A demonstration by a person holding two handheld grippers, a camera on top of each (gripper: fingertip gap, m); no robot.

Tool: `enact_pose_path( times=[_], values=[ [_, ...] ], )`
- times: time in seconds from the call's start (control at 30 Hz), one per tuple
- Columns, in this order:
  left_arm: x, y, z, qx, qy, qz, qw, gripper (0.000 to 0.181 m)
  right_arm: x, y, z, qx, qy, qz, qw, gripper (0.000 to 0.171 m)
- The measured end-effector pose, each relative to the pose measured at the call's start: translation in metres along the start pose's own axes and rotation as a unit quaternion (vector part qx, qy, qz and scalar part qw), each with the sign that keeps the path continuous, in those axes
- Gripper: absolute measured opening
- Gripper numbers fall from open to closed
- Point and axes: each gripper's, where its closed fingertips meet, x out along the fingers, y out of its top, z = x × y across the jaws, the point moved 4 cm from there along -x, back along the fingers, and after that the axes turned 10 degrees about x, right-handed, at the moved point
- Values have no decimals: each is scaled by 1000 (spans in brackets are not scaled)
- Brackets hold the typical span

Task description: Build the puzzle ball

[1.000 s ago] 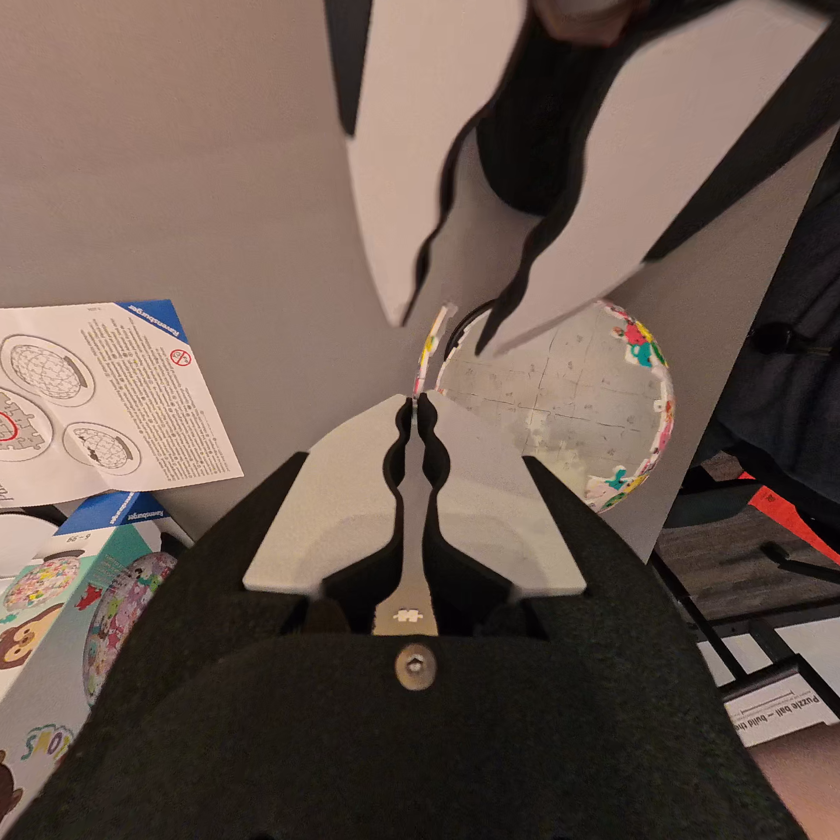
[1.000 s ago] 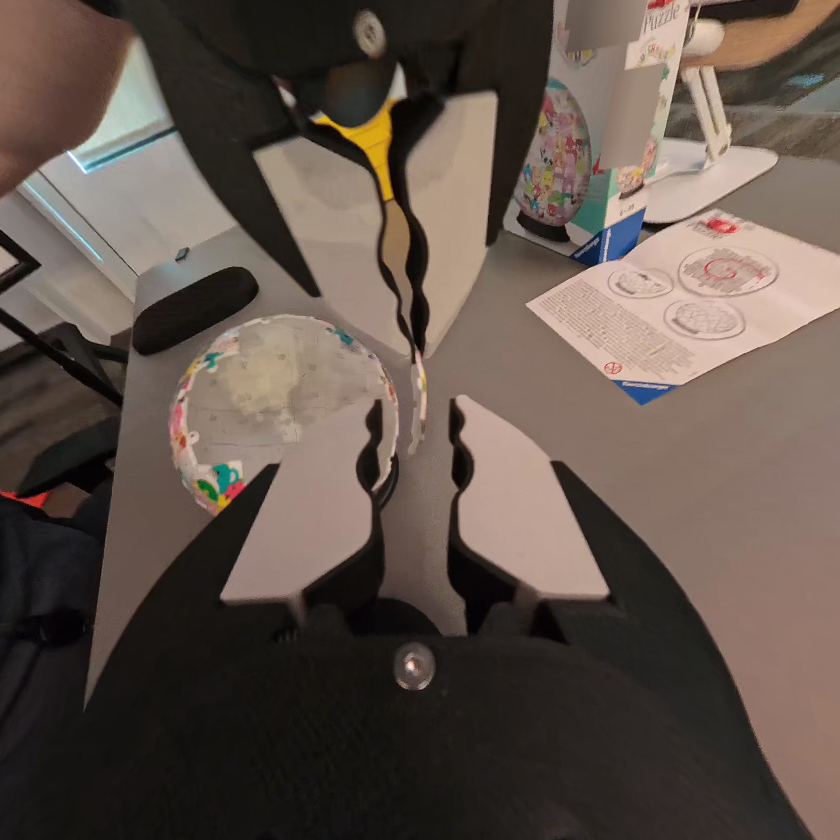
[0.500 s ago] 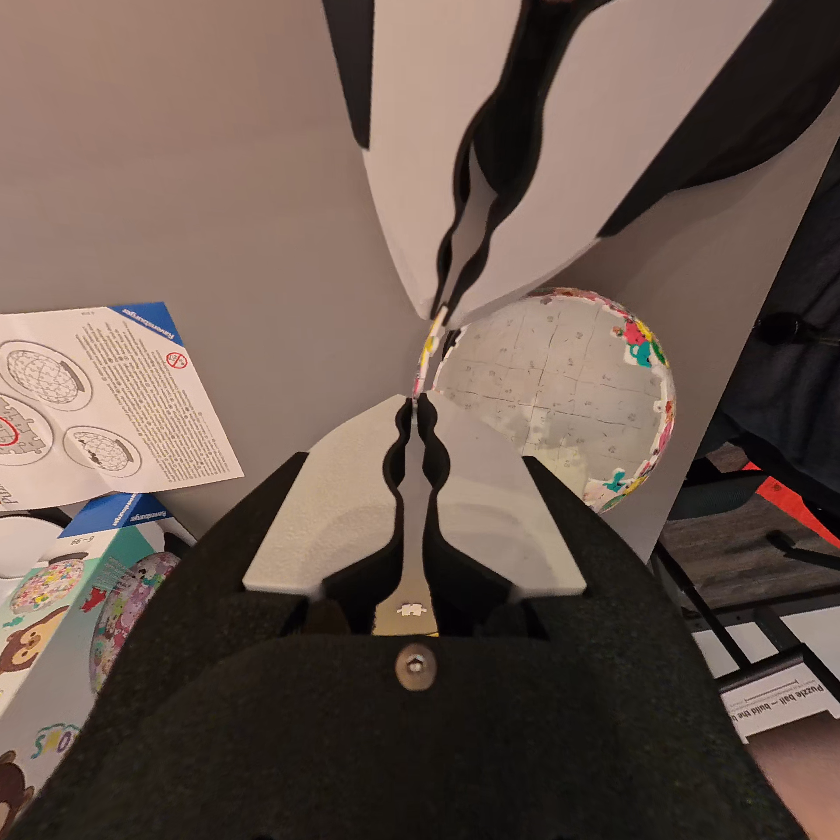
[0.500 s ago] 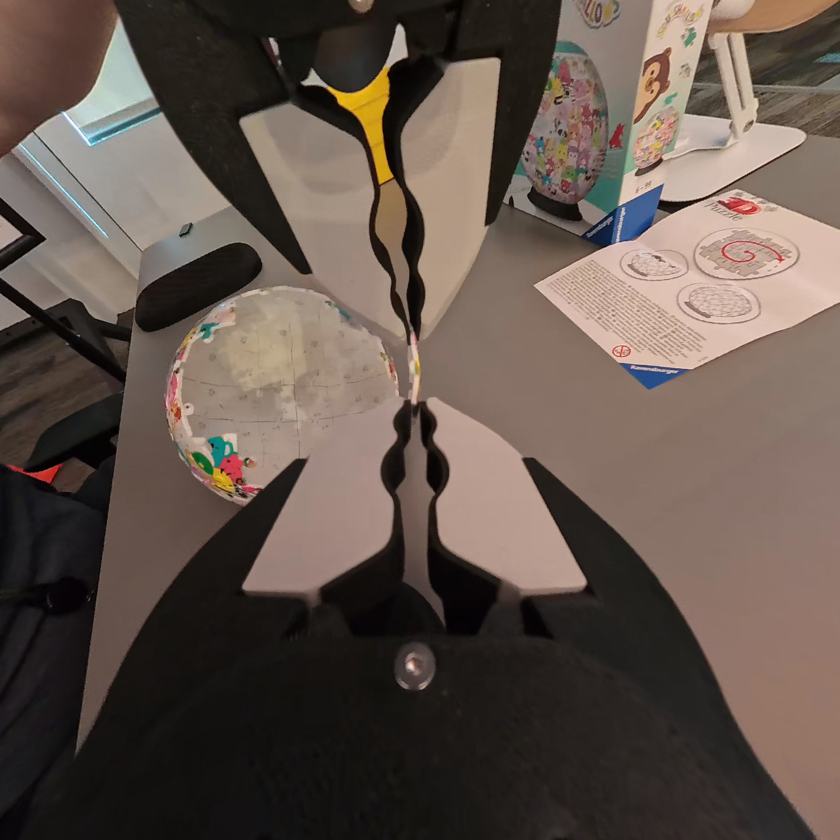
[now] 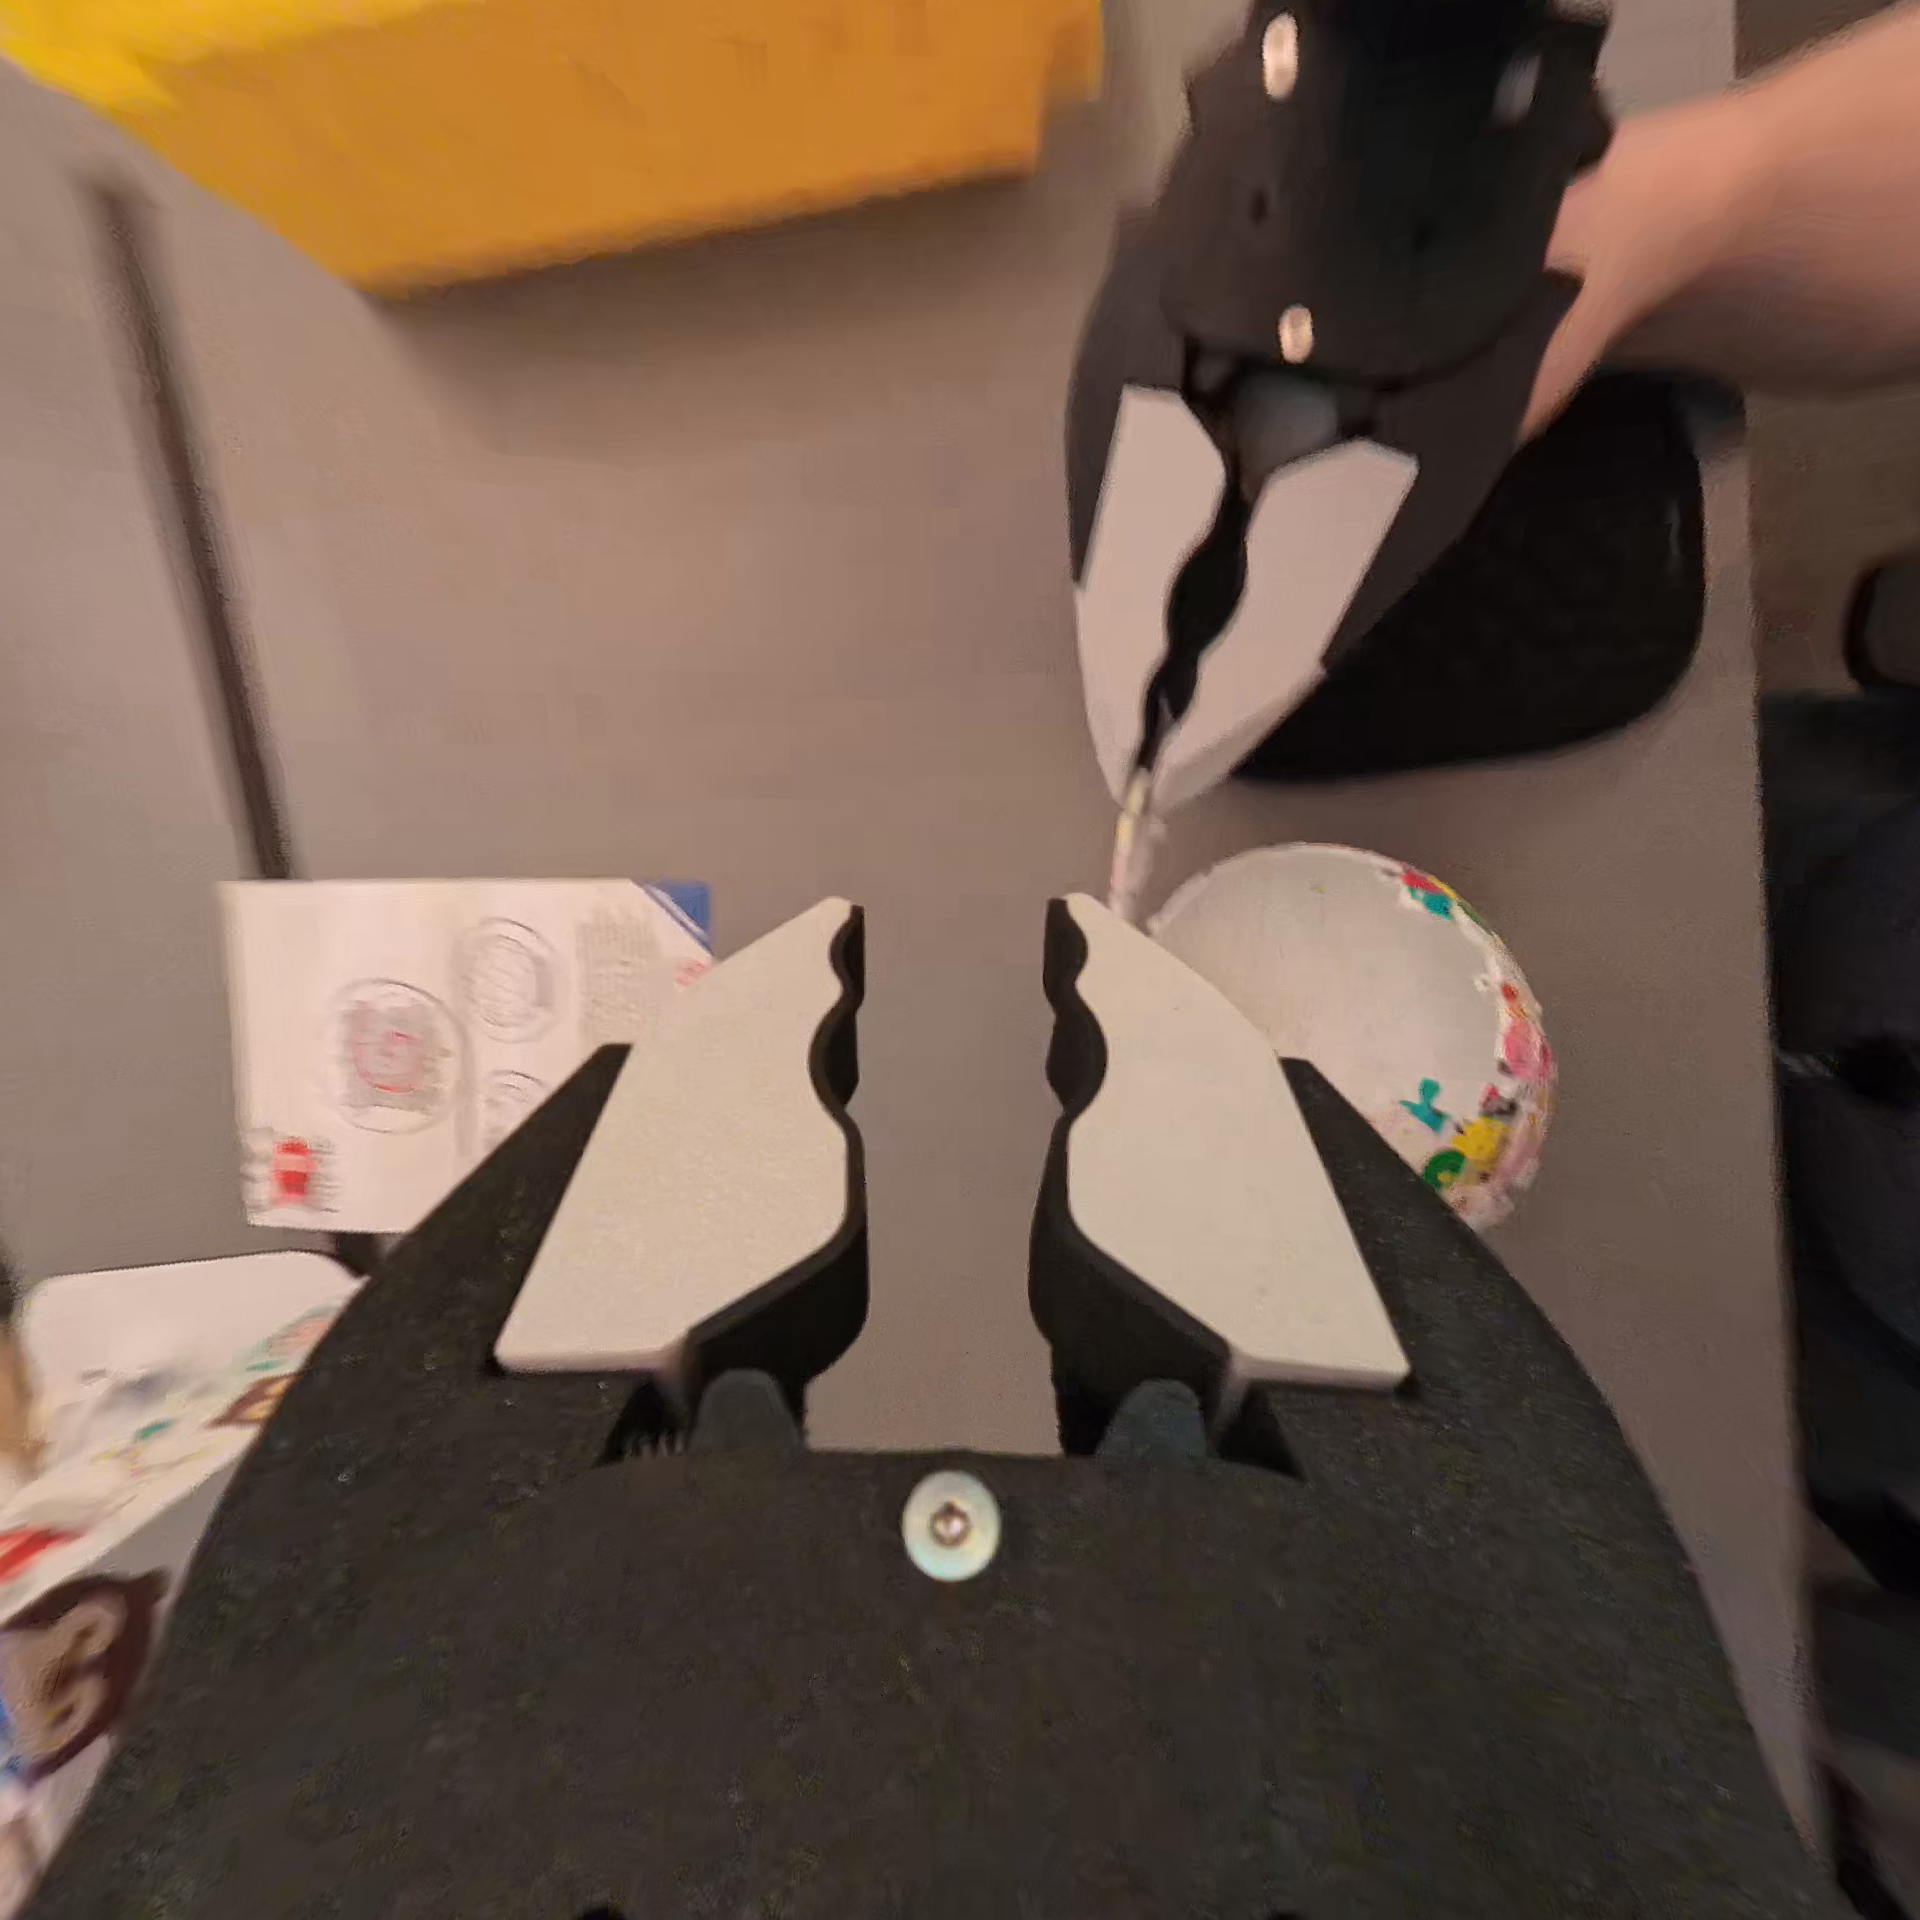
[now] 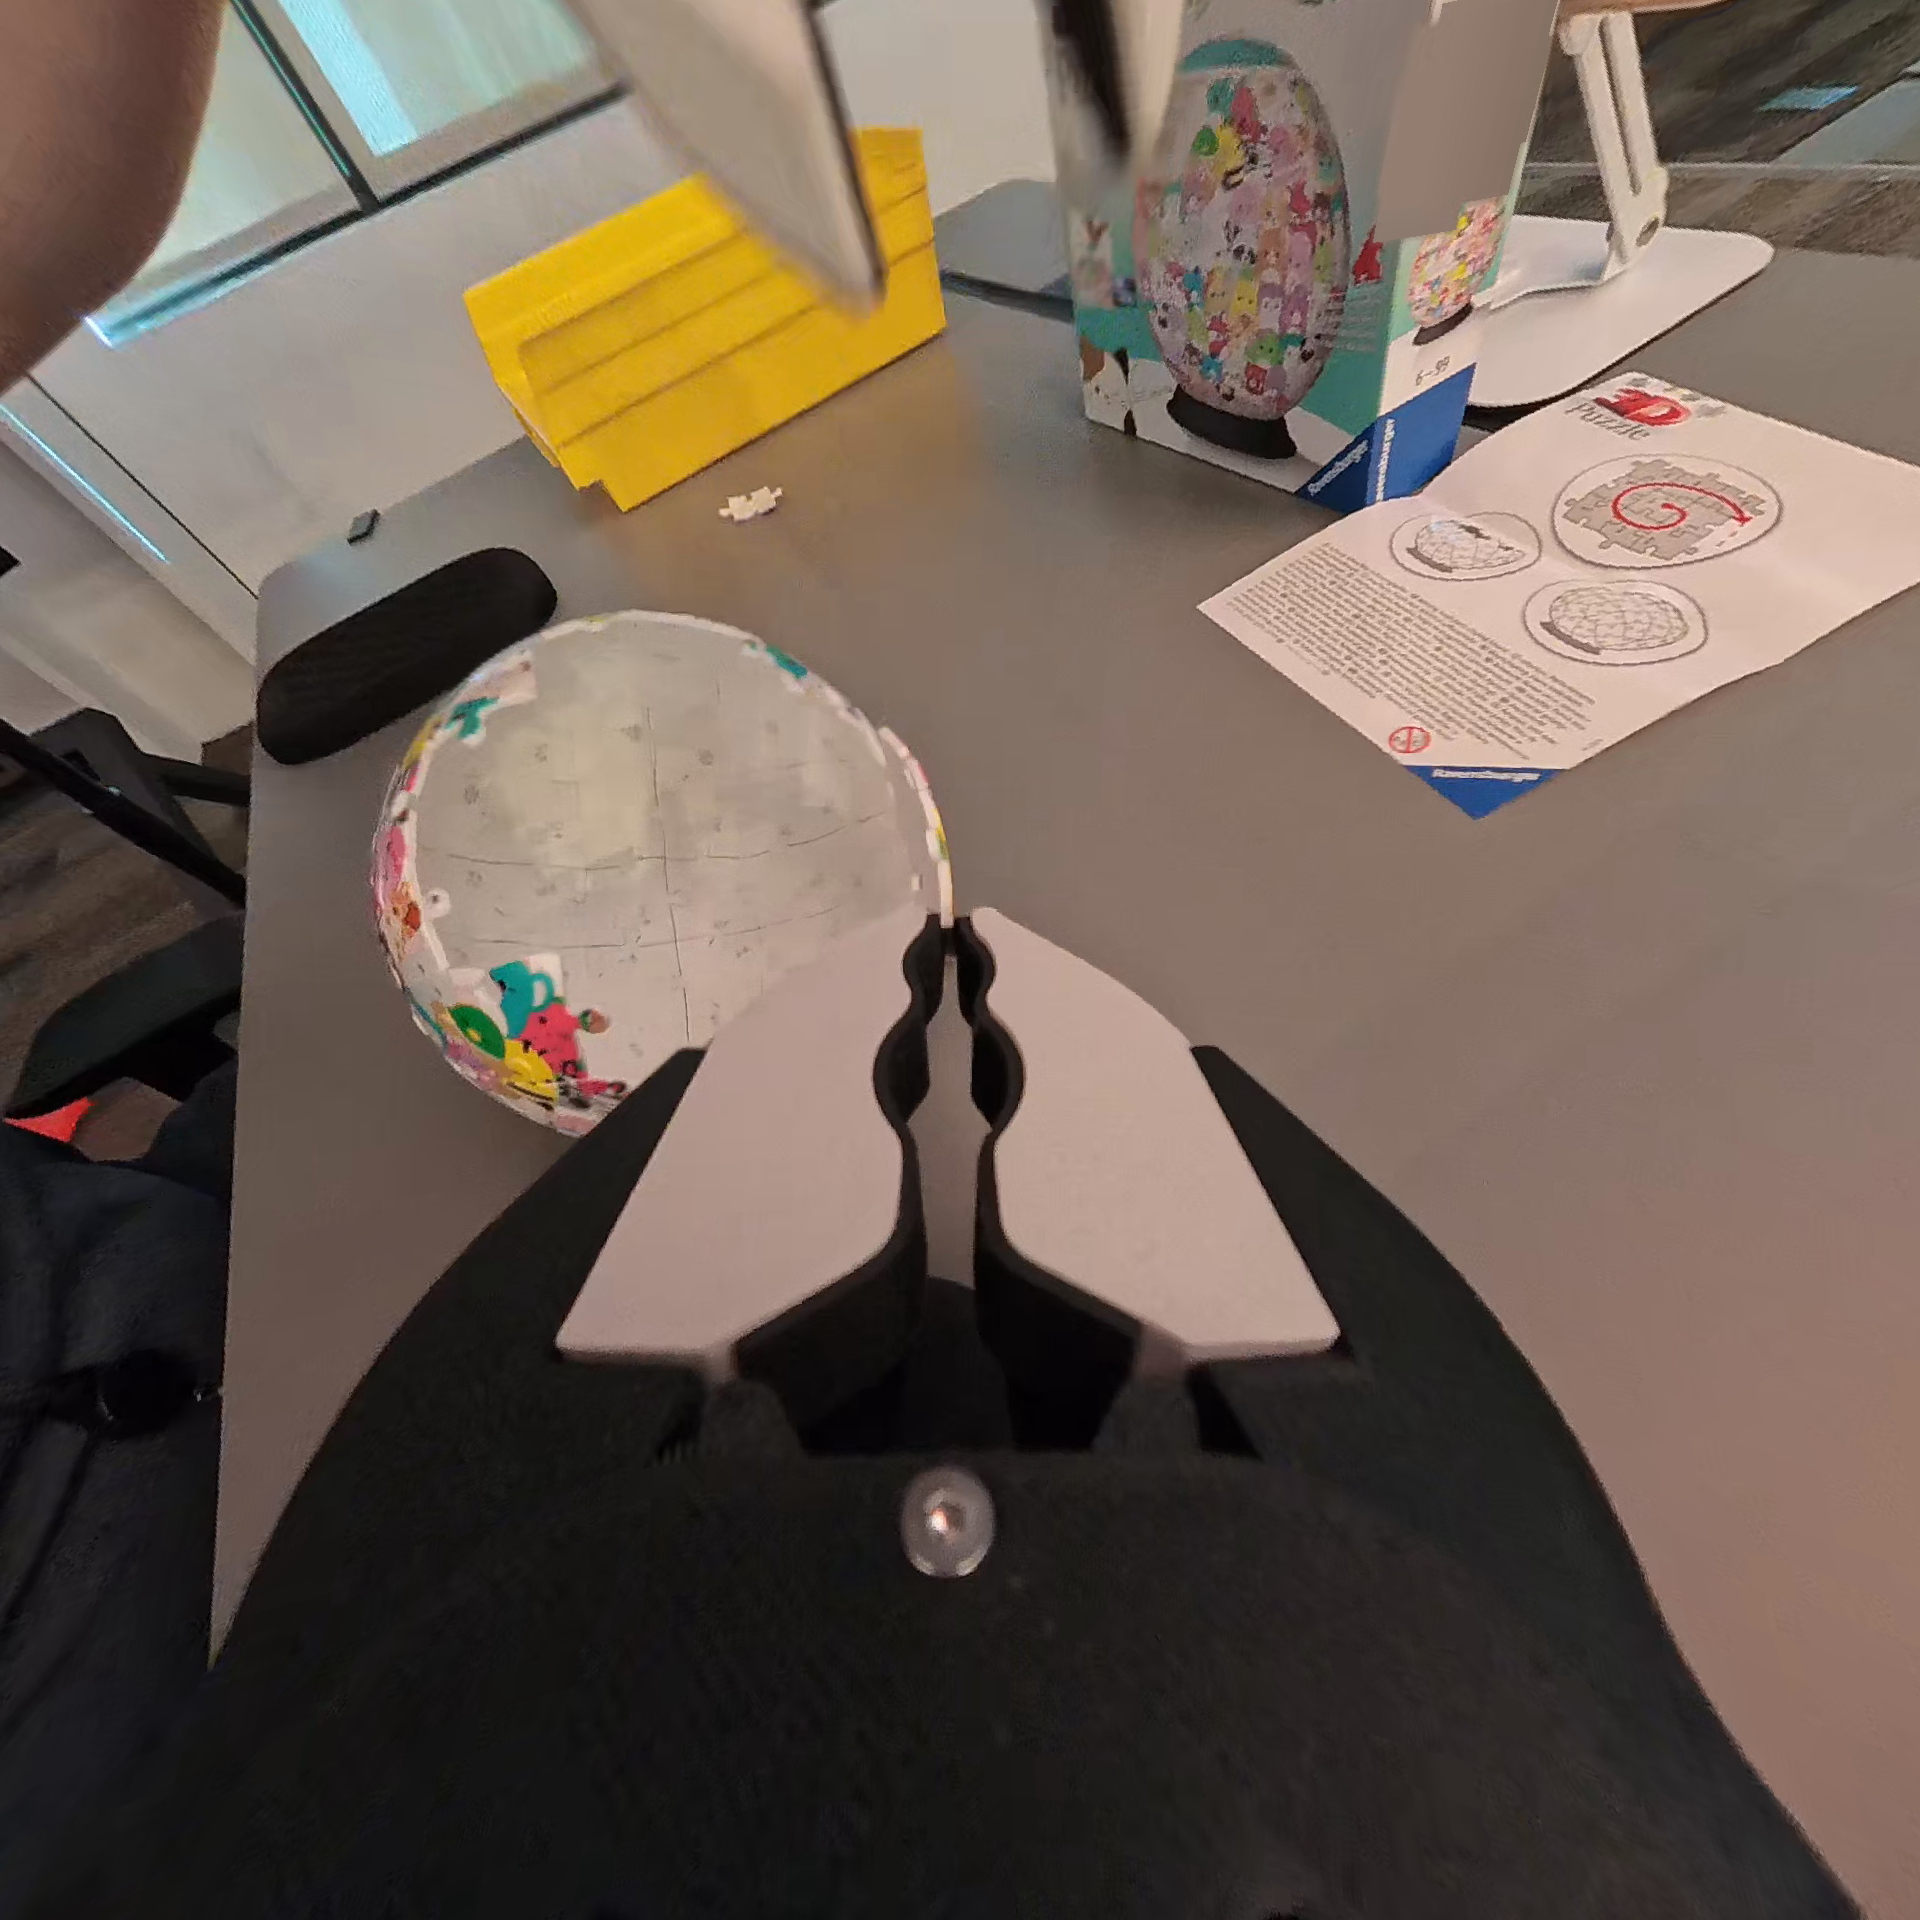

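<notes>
Right gripper (image 6: 951, 925) has its jaws pinched together on a thin puzzle piece (image 5: 1132, 847), held edge-on just above the ball's (image 6: 644, 831) open rim; in the right wrist view the piece is hidden between the tips. Left gripper (image 5: 951, 920) hangs with its jaws well apart and nothing between them, raised over the grey table (image 6: 1247, 935). That ball, partly built, sits near the table's edge, its pale inner side facing up and coloured pieces along its lower side. Just behind it lies a black pad (image 6: 400, 644). Farther back stands a yellow bin (image 6: 707, 343), with one loose white piece (image 6: 750, 504) in front of it. Off to the side are the puzzle box (image 6: 1278, 260) and an open instruction sheet (image 6: 1579, 592). A bare hand (image 5: 1725, 239) grips the right tool.
</notes>
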Motion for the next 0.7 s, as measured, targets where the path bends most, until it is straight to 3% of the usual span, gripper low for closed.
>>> enact_pose_path(
  times=[0.13,0.27,0.33,0.43,0.47,0.57,0.67,0.7],
  values=[
    [-63,1,-7,28,185,164,969,31,3,-6,-2,-22,-27,-23,999,2],
    [-106,-10,-7,-38,278,269,921,44,5,-5,-3,-21,-28,-16,999,2],
    [-133,-6,-2,-45,312,340,886,31,3,-4,-2,-12,-23,-8,1000,2],
    [-185,-1,10,-35,390,461,796,28,2,-3,0,-2,-16,0,1000,2],
    [-196,0,17,-19,401,471,785,26,1,-2,0,3,-9,3,1000,2],
    [-214,3,36,46,415,442,794,36,-1,0,0,13,1,11,1000,2],
    [-229,7,54,62,387,431,813,0,-1,-1,3,14,0,9,1000,2],
    [-235,10,59,61,376,432,817,0,0,-2,3,16,2,8,1000,2]
  ],
)
